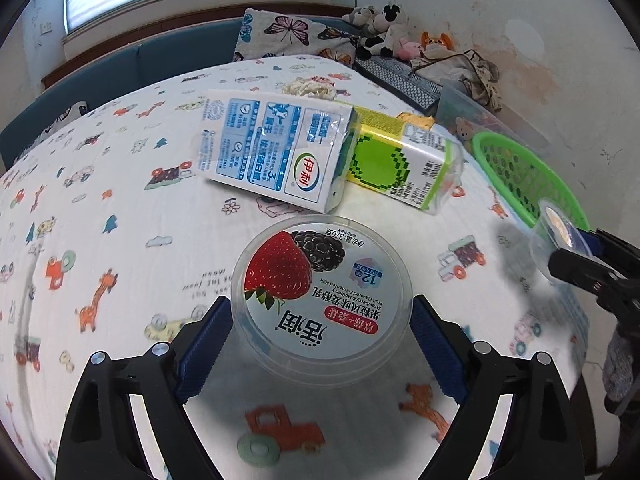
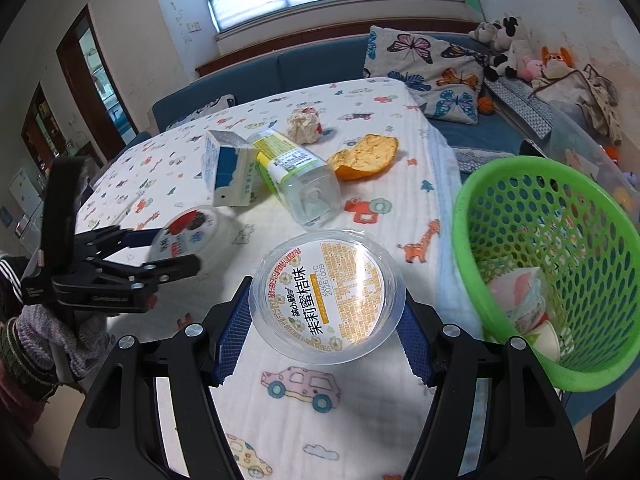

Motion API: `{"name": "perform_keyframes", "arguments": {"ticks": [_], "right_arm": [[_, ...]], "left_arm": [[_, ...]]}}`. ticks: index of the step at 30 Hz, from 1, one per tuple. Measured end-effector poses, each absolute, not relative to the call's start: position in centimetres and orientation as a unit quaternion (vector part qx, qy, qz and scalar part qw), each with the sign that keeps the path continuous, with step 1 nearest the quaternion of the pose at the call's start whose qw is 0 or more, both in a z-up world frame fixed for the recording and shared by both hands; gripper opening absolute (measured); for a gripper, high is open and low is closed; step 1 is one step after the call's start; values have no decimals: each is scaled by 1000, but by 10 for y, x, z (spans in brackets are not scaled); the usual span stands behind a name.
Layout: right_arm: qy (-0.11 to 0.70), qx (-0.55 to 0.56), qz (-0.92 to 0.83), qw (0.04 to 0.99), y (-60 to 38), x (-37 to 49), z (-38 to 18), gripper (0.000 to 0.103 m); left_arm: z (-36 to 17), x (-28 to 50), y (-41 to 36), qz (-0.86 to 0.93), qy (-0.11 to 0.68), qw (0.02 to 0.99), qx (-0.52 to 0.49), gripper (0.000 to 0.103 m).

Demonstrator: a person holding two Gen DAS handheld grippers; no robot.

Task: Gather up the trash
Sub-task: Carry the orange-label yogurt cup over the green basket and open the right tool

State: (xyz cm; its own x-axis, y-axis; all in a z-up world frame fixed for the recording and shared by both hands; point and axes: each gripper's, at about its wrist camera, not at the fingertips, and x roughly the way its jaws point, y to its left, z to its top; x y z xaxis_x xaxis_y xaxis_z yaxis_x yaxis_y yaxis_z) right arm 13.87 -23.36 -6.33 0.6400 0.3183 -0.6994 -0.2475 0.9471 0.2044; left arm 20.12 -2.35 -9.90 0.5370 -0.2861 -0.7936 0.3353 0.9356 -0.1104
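Note:
My left gripper (image 1: 320,324) is shut on a clear yogurt cup with a strawberry lid (image 1: 322,292), held above the patterned tablecloth. It also shows in the right wrist view (image 2: 186,232). My right gripper (image 2: 326,316) is shut on a clear cup with an orange-and-white lid (image 2: 326,294), beside the green basket (image 2: 516,184); this cup shows in the left wrist view (image 1: 558,236). A milk carton (image 1: 276,152), a yellow-green drink bottle (image 1: 400,164), a crumpled paper ball (image 2: 304,124) and an orange peel (image 2: 366,156) lie on the table.
The green basket holds a few paper cups (image 2: 524,304) and stands at the table's right edge. A blue sofa with a butterfly pillow (image 2: 424,68) and plush toys (image 2: 508,40) lies behind. A clear plastic bin (image 1: 472,112) sits beyond the basket.

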Motion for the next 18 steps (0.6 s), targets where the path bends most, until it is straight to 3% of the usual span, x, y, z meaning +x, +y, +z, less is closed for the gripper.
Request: {"name": "perform_keyframes", "arguments": {"ticks": [18], "right_arm": [[371,78,42,924,-331,141,-46,67]], "left_arm": [[-35,160,-51,-230,387,893,21,86]]}}
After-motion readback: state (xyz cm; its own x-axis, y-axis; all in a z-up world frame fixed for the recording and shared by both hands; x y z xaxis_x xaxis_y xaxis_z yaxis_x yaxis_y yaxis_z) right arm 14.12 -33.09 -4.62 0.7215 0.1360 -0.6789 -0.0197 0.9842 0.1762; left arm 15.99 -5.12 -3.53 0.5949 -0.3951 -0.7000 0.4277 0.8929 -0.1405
